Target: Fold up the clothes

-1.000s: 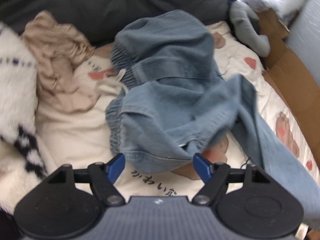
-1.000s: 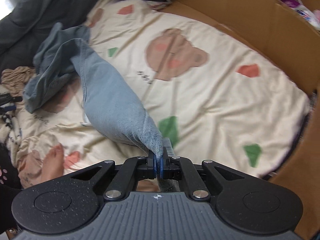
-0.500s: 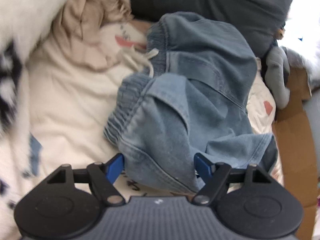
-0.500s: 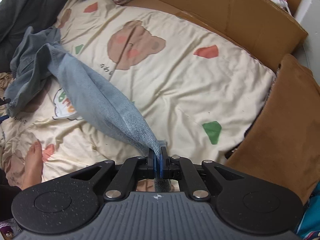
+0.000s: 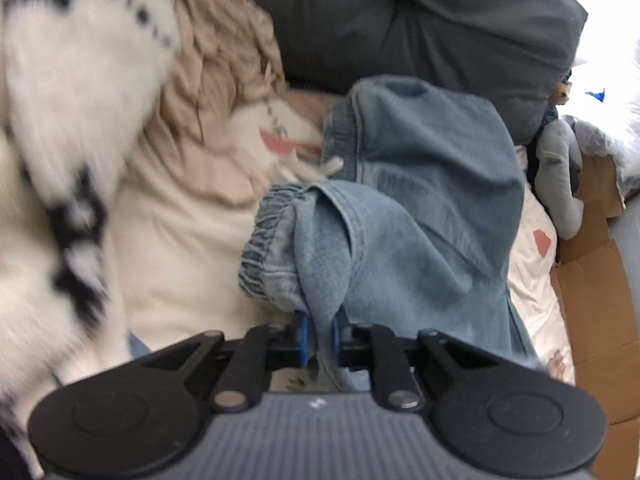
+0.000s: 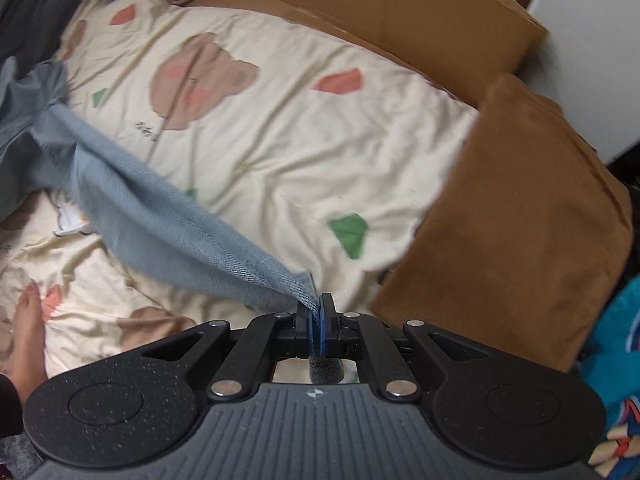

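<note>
Light blue denim trousers (image 5: 404,216) with an elastic waistband lie bunched on a cream bear-print sheet (image 5: 180,248). In the left wrist view my left gripper (image 5: 319,334) is shut on a fold of denim beside the waistband. In the right wrist view my right gripper (image 6: 319,322) is shut on the hem of one trouser leg (image 6: 160,224). That leg stretches up and to the left, lifted above the sheet (image 6: 280,140), towards the bunched part (image 6: 24,120).
A beige garment (image 5: 216,92) and a white-and-black fluffy one (image 5: 60,128) lie left of the trousers, a dark grey duvet (image 5: 420,20) behind. Cardboard panels (image 6: 380,4), a brown cushion (image 6: 520,216) and a grey plush toy (image 5: 560,176) line the bed. A bare foot (image 6: 28,332) rests lower left.
My left gripper went from open around the denim edge to shut on a fold by the waistband. My right gripper pulled the trouser leg further right, drawing it out longer and tauter.
</note>
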`<act>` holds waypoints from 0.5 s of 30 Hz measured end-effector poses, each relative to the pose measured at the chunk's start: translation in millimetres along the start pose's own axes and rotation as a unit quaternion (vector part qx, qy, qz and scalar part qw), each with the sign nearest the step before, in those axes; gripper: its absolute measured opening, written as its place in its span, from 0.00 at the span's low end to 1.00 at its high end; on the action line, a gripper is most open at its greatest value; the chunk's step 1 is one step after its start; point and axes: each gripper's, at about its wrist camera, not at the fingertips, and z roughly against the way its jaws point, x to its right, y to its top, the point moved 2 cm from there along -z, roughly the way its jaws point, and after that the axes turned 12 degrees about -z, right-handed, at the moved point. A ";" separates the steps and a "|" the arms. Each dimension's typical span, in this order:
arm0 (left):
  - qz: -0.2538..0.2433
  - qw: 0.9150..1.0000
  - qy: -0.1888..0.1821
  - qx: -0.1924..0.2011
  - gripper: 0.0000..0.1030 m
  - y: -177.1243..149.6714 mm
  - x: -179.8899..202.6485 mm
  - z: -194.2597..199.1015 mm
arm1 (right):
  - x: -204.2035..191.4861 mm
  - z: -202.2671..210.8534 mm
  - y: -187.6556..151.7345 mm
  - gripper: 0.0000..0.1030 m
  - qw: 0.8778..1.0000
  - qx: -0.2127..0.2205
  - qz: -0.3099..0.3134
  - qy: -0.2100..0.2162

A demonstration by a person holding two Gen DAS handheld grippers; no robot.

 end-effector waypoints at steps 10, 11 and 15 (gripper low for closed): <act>-0.046 0.998 0.047 0.000 0.09 9.5 -22.2 37.8 | 46.0 2.1 -36.7 0.00 0.998 -0.029 -0.043 -0.035; -0.051 0.997 0.052 0.000 0.09 10.5 -24.4 41.5 | 50.0 1.6 -41.3 0.00 0.998 -0.031 -0.046 -0.039; -0.070 0.995 0.075 -0.020 0.10 7.9 -32.3 43.2 | 59.7 -5.3 -55.6 0.01 0.996 -0.043 -0.065 -0.039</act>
